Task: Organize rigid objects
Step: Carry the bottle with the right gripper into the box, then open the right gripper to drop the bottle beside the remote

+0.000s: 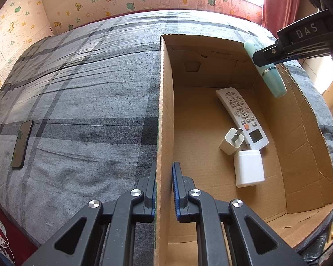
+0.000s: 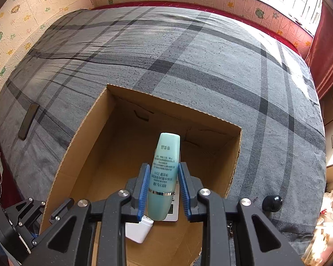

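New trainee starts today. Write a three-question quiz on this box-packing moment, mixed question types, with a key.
1. True or false: the left gripper has its fingers clamped on the wall of the cardboard box.
2. What does the right gripper hold over the box?
A. remote control
B. green bottle
C. phone
3. Name the item lying on the bedspread, outside the box.

Key:
1. True.
2. B, the green bottle; the remote control, white charger plug and white jar already lie inside.
3. The phone.
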### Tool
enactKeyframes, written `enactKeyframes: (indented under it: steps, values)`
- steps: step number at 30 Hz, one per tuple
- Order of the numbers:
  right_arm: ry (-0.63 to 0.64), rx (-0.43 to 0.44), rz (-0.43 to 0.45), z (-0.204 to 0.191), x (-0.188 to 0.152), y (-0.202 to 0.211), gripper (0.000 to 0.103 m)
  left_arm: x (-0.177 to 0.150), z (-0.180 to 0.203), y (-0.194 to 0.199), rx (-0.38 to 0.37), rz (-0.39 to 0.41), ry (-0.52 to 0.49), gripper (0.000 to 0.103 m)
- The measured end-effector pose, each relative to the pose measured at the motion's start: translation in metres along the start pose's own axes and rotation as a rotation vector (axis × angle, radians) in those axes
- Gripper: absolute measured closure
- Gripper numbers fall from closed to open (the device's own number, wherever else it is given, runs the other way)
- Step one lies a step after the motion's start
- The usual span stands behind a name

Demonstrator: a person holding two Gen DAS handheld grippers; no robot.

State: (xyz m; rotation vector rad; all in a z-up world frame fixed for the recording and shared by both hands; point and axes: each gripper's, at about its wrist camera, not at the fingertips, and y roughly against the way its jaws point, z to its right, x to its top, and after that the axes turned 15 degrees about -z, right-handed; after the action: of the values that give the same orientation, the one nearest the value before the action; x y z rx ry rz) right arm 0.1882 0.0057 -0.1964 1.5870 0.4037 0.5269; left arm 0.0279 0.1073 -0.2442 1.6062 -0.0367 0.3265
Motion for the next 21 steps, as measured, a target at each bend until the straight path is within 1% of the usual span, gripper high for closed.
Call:
enactKeyframes:
  steps: [13,21]
  values:
    - [0.028,0.023,-0.096,-0.016,0.018,-0.059,0.076,-0.001,0.000,0.000,-0.001,0.000,0.001,0.091]
    - [0.031,0.027,-0.134,-0.019,0.025,-0.077,0.076,-0.001,-0.001,0.000,-0.003,-0.001,0.002,0.091]
